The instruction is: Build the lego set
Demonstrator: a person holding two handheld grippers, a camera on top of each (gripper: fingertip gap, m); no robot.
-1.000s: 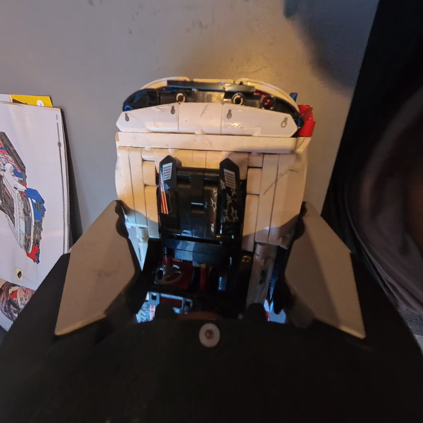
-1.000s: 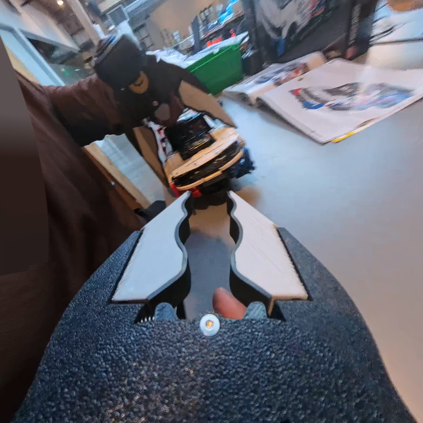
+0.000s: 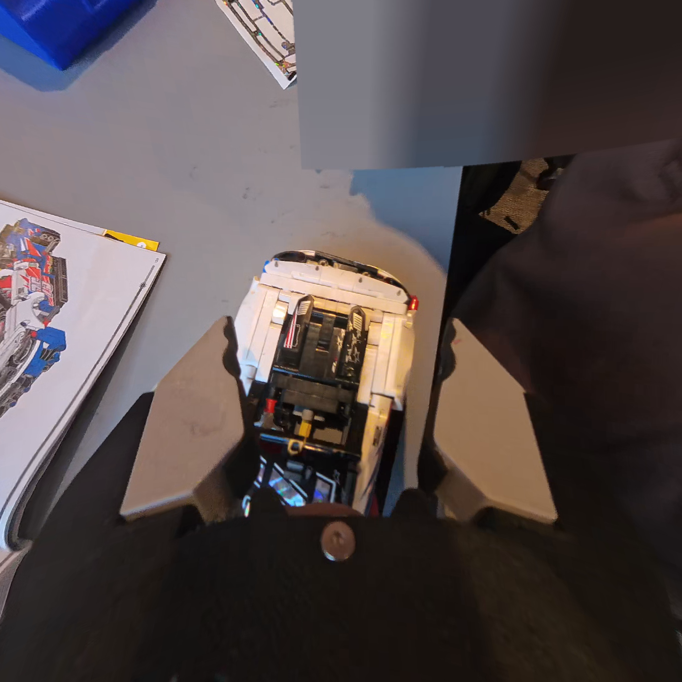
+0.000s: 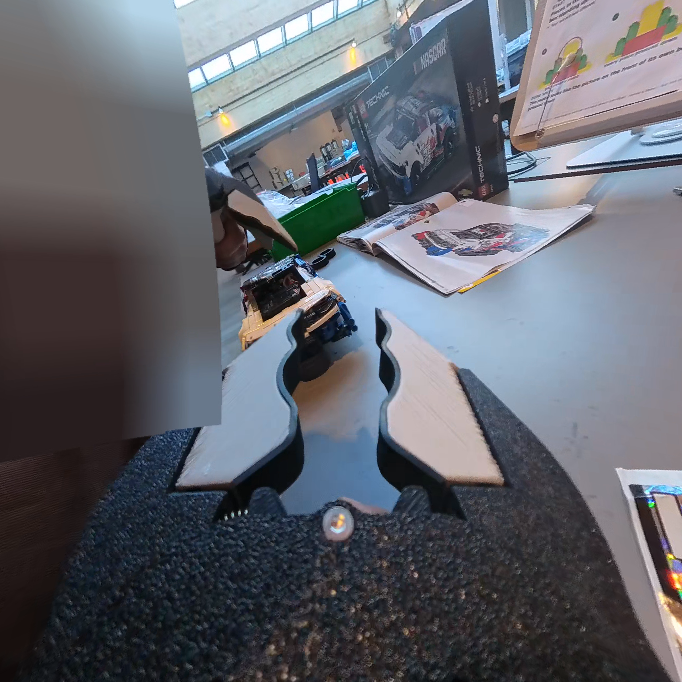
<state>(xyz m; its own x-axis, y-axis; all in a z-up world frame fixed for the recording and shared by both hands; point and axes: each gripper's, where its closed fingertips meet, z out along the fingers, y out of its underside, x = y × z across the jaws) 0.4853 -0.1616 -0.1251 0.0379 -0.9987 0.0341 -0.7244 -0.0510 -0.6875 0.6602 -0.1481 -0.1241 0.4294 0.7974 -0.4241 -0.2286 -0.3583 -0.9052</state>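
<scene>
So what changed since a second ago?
The left gripper let go of the car and pulled back; its jaws now stand wide, clear of the car's sides. The right gripper opened its jaws wider, still empty. The car is still on the table, with the booklet beside it.

grey table (image 4: 553, 369): lego car (image 3: 324, 354), open manual (image 4: 468, 240), green bin (image 4: 321, 217), box (image 4: 431, 125).

Bare grey table (image 4: 516, 350) right of the lego car (image 4: 291, 295); instruction booklet (image 4: 472, 240) and green bin (image 4: 321, 217) block beyond.
</scene>
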